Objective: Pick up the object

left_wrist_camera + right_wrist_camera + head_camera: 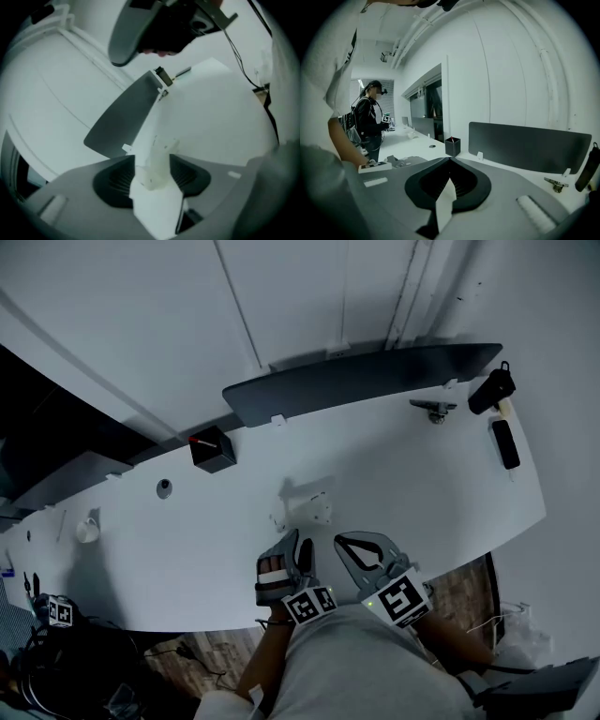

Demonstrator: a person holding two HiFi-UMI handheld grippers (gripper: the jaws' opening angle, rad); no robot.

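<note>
- The white plastic bracket (309,507) (157,157) is near the front edge of the white desk (422,484), about in its middle. It throws a shadow on the surface behind it. I cannot tell if it rests on the desk or is a little above it.
- The left gripper (298,549) (154,176) has its tongs clenched on this bracket. In the left gripper view the two dark ribbed pads (115,180) lie against its two sides and the piece stands up between them.
- The right gripper (342,545) (450,161) is just beside the left one, to its right. Its tongs are closed with nothing inside (only a thin bright slit shows between them).
- Each gripper carries a marker cube (310,604) at the near end, close to the person's body.
- Farther back on the desk is a black pen box (212,448) (452,146) with something red in it.
- Behind it a dark divider panel (366,381) (124,112) (529,145) runs along the back edge of the desk.
- At the right end lie a small metal clamp (433,411) (555,183) and a black bar (506,443).
- In the right gripper view another person (369,123) stands at the far part of the desk.
</note>
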